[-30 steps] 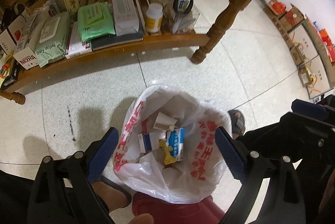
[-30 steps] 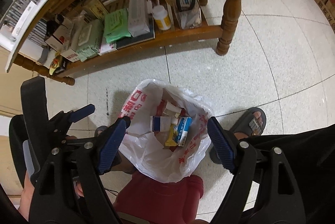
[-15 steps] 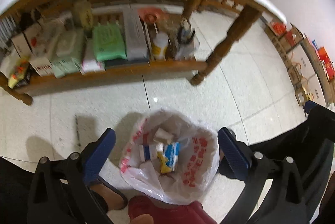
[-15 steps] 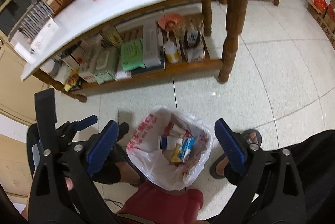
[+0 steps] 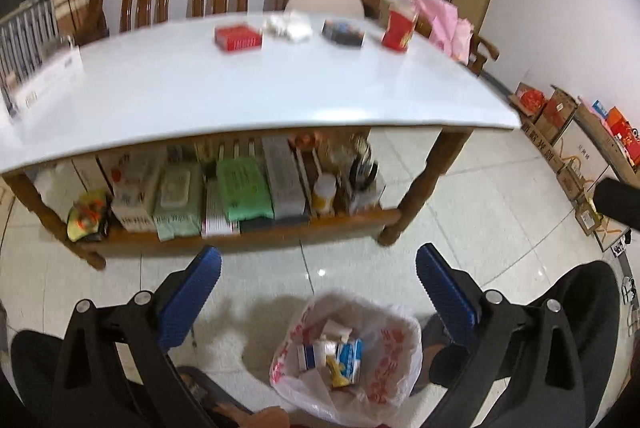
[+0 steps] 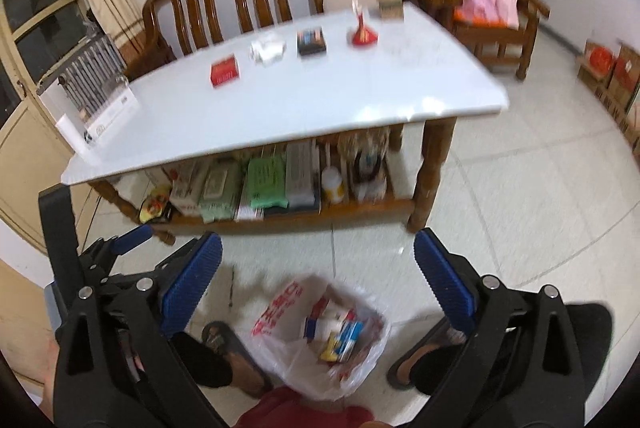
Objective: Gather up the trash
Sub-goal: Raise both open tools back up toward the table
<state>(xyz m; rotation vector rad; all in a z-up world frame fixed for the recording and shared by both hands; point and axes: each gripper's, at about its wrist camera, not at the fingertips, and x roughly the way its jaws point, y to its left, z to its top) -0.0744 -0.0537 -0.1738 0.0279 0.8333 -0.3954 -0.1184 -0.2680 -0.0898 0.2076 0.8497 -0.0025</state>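
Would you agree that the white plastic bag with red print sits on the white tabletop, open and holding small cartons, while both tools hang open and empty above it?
Not quite: the bag sits on the tiled floor in front of the table, not on its top, as the left wrist view shows. It is open and holds small cartons; the left tool is open and empty, and the right tool is opening, empty.

We have open floor (image 5: 480,196) between the plastic bag (image 5: 396,356) below us and the table (image 5: 240,96), and wide clear tiles to the right. The near half of the table lies bare, so we could come in low over its front edge; a red box (image 5: 238,37), crumpled tissue (image 5: 289,25), dark box (image 5: 343,32) and red cup (image 5: 398,26) line the far side. The lower shelf (image 5: 240,232) is packed full, flanked by the table legs.
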